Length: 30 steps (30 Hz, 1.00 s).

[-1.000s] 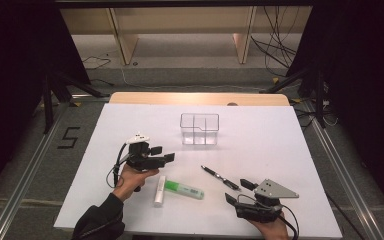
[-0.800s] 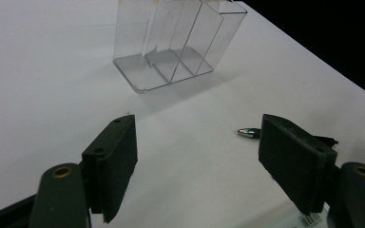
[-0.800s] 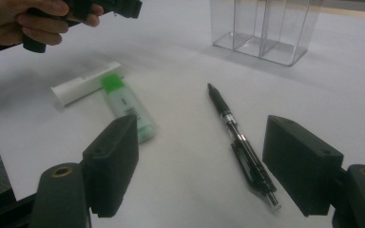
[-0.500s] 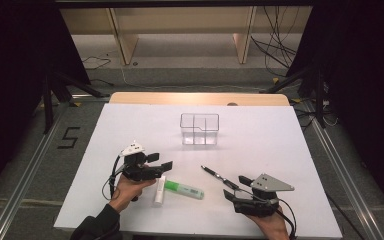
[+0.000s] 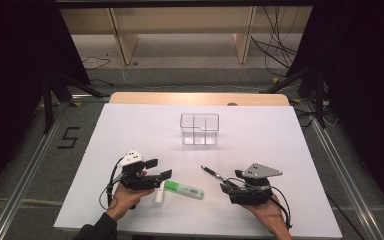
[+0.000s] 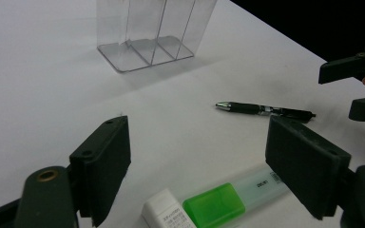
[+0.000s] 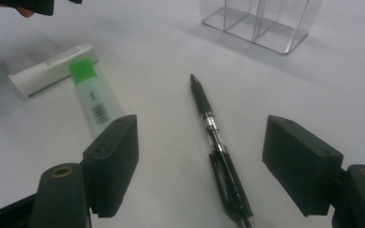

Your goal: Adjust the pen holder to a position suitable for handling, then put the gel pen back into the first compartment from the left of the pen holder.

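Note:
A green highlighter (image 5: 184, 190) lies near the table's front edge, with a white eraser (image 5: 159, 197) at its left end. A black pen (image 5: 212, 172) lies just to their right. My left gripper (image 5: 161, 169) stands open beside the highlighter (image 6: 233, 194) and eraser (image 6: 164, 213); its jaws have just been opening, with nothing gripped between them. My right gripper (image 5: 227, 186) is open too, and the pen (image 7: 214, 133) lies on the table between its jaws, untouched. The highlighter (image 7: 92, 97) lies to the left in that view. My left gripper (image 6: 197, 156) and right gripper (image 7: 202, 142) face each other.
A clear plastic container (image 5: 200, 129) with compartments stands upright at mid-table, beyond both grippers; it also shows as the container (image 6: 152, 28) and container (image 7: 261, 21) far ahead. White table surface (image 5: 280, 145) surrounds everything; dark floor and cables lie past the edges.
My left gripper came toward the near edge, down beside the highlighter, with its jaws wider apart. My right gripper shifted left toward the pen.

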Tool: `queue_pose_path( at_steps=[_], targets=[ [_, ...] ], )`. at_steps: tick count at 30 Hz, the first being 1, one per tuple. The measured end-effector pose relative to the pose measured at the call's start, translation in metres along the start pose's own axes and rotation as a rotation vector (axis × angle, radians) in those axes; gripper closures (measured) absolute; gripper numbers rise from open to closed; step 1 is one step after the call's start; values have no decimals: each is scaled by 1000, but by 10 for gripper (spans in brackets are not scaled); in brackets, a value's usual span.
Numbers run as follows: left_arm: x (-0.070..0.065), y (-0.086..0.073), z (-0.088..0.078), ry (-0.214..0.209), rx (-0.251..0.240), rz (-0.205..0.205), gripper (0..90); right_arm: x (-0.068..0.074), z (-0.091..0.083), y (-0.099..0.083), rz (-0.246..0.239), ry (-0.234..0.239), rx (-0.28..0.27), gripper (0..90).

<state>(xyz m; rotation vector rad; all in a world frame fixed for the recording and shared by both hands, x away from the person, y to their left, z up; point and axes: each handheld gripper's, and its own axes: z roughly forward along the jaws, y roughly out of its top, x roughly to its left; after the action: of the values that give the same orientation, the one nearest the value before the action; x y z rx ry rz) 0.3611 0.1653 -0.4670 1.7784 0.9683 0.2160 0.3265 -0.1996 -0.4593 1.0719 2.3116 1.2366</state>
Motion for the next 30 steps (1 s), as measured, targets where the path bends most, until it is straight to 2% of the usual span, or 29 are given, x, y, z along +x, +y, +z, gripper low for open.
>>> queue_pose_path(
  at_steps=[6, 14, 24, 30],
  targets=[
    [-1, -2, -2, 7, -3, 0, 224, -4, -1, 2, -3, -18, 19, 293],
    [-3, -5, -6, 9, -6, -5, 219, -15, 0, 9, -10, -14, 73, 309],
    [-10, -7, -9, 14, -4, 50, 207, -21, -1, 14, -26, 2, 136, 357],
    [-11, -9, -12, 10, -8, 48, 206, -20, 9, 19, -47, 0, 175, 378]
  ],
)
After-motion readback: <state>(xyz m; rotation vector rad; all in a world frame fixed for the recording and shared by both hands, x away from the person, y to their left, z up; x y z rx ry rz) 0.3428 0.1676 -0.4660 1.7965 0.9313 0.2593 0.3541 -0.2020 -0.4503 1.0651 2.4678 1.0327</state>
